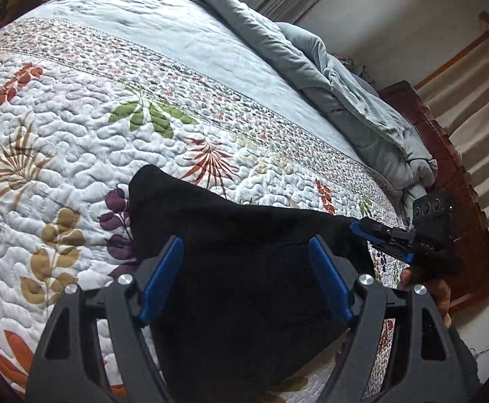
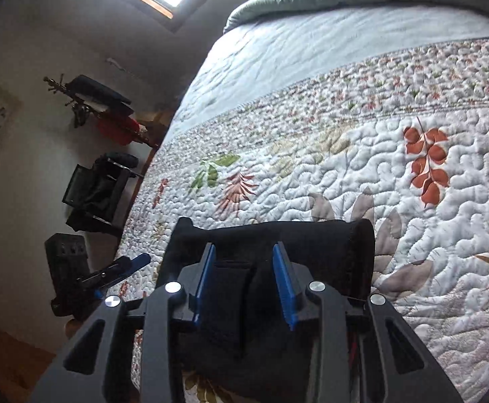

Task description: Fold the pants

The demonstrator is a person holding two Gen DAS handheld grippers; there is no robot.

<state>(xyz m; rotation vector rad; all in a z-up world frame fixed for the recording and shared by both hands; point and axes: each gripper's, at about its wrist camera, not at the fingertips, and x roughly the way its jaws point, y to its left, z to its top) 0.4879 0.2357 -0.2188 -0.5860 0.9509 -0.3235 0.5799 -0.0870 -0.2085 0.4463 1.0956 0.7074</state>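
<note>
Pants (image 1: pixel 244 268) folded, lengthwise across quilt (image 1: pixel 76 134)

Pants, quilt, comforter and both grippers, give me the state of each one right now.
pants: black, folded into a compact stack, lying on the quilt
quilt: spread flat over the bed
comforter: rumpled, pushed back along the far side of the bed
left gripper: open, fingers either side of the pants, not pressing
right gripper: open, over the pants, no grip visible
</note>
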